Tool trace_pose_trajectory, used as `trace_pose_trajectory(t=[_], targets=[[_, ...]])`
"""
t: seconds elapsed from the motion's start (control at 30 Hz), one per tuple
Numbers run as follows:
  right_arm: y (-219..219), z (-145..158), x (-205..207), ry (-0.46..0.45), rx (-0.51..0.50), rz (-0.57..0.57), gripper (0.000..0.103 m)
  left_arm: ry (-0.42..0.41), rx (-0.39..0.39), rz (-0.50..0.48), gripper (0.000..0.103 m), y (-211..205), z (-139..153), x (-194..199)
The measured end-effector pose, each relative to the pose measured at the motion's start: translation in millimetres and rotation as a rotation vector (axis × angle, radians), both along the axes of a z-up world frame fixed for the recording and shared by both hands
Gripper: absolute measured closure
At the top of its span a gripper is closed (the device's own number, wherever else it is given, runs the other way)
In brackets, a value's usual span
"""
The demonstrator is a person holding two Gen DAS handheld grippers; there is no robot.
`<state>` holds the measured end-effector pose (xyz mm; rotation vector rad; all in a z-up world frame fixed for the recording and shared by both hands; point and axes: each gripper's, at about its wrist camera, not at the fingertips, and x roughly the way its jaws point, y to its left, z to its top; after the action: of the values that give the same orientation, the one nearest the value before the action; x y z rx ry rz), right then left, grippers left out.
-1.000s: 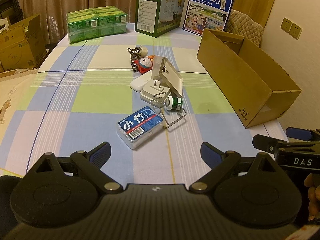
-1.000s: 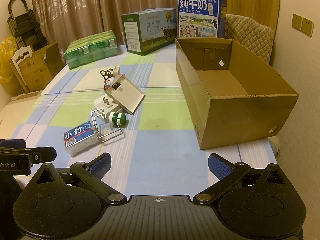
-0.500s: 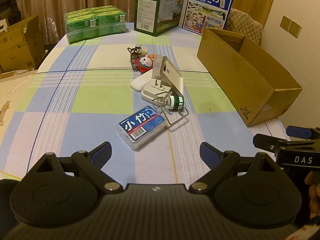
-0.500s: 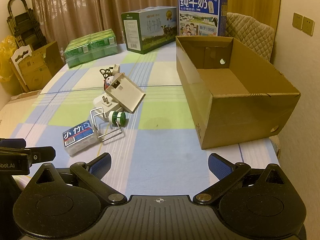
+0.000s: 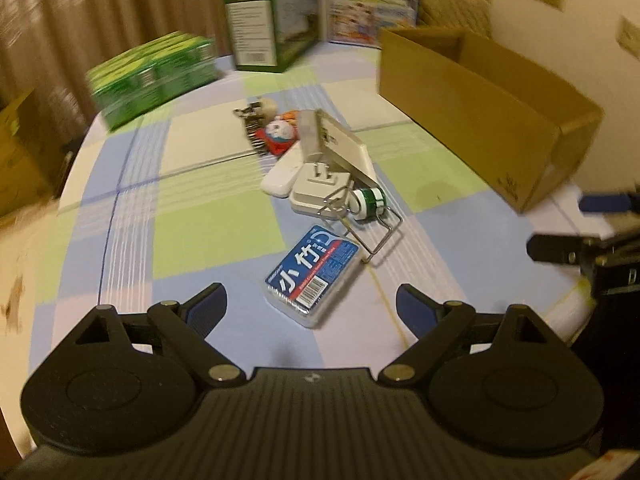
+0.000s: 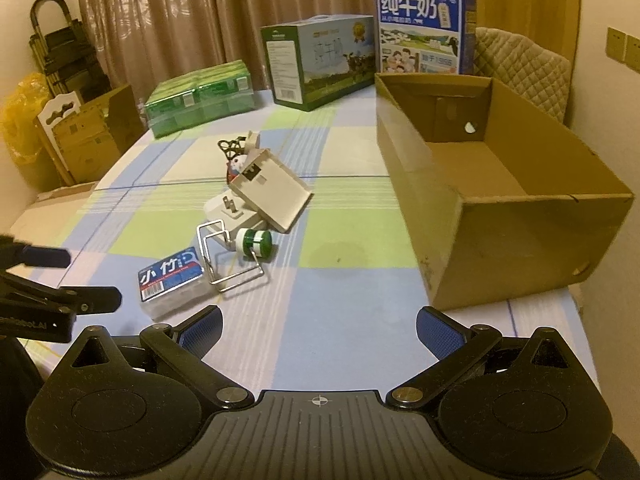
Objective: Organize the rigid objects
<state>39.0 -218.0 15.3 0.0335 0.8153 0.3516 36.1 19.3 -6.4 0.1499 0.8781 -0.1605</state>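
A clear box with a blue label (image 5: 312,276) lies on the checked tablecloth just ahead of my left gripper (image 5: 310,304), which is open, tilted and holding nothing. Behind the box is a pile: a bent wire stand (image 5: 360,224), a green-and-white small bottle (image 5: 368,200), a white plug adapter (image 5: 316,188), a tilted white flat case (image 5: 340,144) and a red-and-white toy figure (image 5: 280,134). My right gripper (image 6: 319,322) stands open over bare cloth, with the blue-label box (image 6: 172,280) to its left. The open cardboard box (image 6: 520,248) at right holds nothing.
Green shrink-wrapped packs (image 6: 200,96) and two milk cartons (image 6: 320,60) (image 6: 420,32) stand at the table's far end. A quilted chair back (image 6: 520,64) is behind the cardboard box. Folded cardboard boxes (image 6: 92,132) lean by the table's left side.
My left gripper has rolled and moved in toward the blue-label box, which now looks larger and nearer its fingers. The right gripper has stayed put.
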Motion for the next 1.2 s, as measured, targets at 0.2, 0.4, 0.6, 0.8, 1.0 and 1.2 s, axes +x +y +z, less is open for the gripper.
trace_pose_trajectory(t=[0.2,0.4,0.6,0.8,1.0,1.2], targets=[[7.1,-6.5,9.7,0.001,0.018,0.054,0.002,0.057,0.024,-0.199,0.014,1.7,-13.5,28.3],[18.0,-16.9,24.0,-0.006,-0.001,0.086,0.003,0.089,0.139,-0.352,0.018,-3.9,-39.3,51.6],[30.4,-32.2,39.5,-0.004,-0.01,0.12,0.003,0.13,0.143,-0.42,0.029,-4.7,-63.1,69.6],[45.9,-48.8,54.2,0.003,-0.013,0.162,0.003,0.138,0.136,-0.421,0.048,-2.8,-77.1,78.9],[65.5,-59.6,62.7,-0.012,-0.035,0.222,0.006,0.156,0.119,-0.404,0.048,10.4,-74.7,80.3],[89.7,-74.3,73.5,-0.019,-0.051,0.285,0.014,0.146,0.069,-0.276,0.049,39.5,-67.9,86.9]])
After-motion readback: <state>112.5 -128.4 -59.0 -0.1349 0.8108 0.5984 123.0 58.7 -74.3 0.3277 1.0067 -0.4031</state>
